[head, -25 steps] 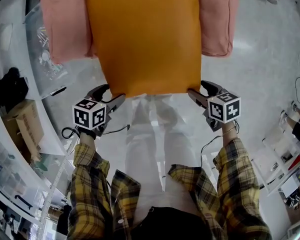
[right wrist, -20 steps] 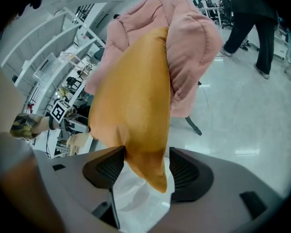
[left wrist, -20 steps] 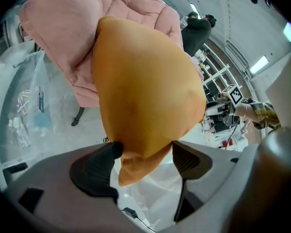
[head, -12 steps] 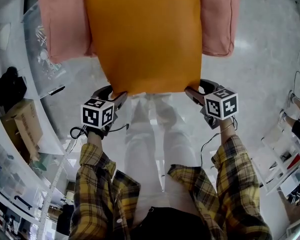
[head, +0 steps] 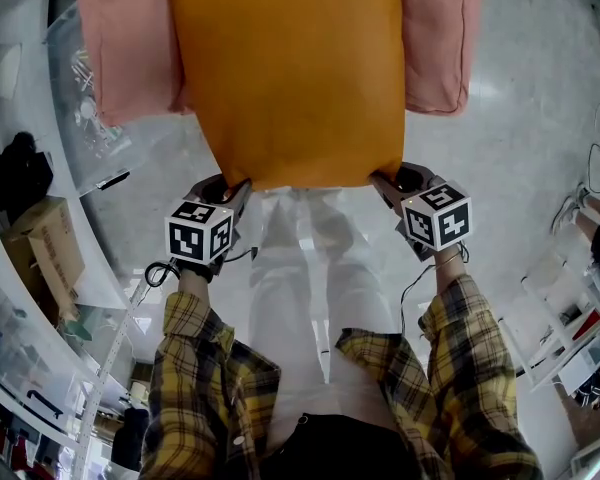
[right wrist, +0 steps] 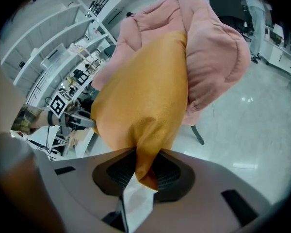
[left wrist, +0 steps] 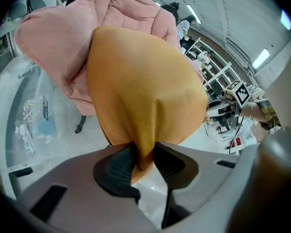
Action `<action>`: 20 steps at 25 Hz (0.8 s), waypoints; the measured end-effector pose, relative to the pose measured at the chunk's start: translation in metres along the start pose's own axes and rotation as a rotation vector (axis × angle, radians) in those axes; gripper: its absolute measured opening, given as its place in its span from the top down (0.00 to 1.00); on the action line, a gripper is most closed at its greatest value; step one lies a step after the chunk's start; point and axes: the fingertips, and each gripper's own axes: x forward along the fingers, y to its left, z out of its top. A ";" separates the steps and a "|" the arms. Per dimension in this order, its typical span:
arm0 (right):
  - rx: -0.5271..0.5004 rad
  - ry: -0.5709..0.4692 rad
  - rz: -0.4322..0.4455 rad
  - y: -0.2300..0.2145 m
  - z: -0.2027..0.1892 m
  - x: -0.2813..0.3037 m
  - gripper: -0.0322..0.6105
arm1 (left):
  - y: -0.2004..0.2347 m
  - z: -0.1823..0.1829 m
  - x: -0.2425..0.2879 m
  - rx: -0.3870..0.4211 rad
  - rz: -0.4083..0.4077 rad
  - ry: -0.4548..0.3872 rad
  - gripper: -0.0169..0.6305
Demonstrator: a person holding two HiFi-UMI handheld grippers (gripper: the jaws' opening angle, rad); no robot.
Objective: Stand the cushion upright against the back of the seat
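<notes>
A large orange cushion (head: 285, 68) lies on a pink padded seat (head: 130, 38), its near edge hanging over the front. My left gripper (head: 235, 186) is at the cushion's near left corner and my right gripper (head: 385, 180) at the near right corner. In the left gripper view the jaws are closing, and the pads of the gripper (left wrist: 145, 159) pinch a fold of the cushion (left wrist: 145, 91). The right gripper view shows the same: the jaws of the gripper (right wrist: 144, 166) are closing on a corner of the cushion (right wrist: 145, 96). Behind it rises the seat's pink back (right wrist: 213, 47).
Shelving with a cardboard box (head: 50, 238) runs along the left. White racks (head: 570, 328) stand at the right. A dark leg of the seat (right wrist: 196, 132) rests on the glossy grey floor. The person's legs are straight below the cushion's edge.
Both grippers have crept in under the cushion's near corners, and their jaws have gone from wide apart to pinching the fabric. The cushion has hardly shifted.
</notes>
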 end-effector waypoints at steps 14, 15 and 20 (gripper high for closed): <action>-0.020 -0.076 -0.020 0.025 0.026 -0.039 0.86 | -0.020 0.023 -0.046 -0.024 0.078 -0.115 0.85; -0.019 -0.084 -0.022 0.028 0.029 -0.044 0.86 | -0.022 0.026 -0.052 -0.019 0.086 -0.125 0.86; -0.010 -0.142 -0.022 0.047 0.050 -0.074 0.86 | -0.034 0.047 -0.088 -0.009 0.120 -0.197 0.88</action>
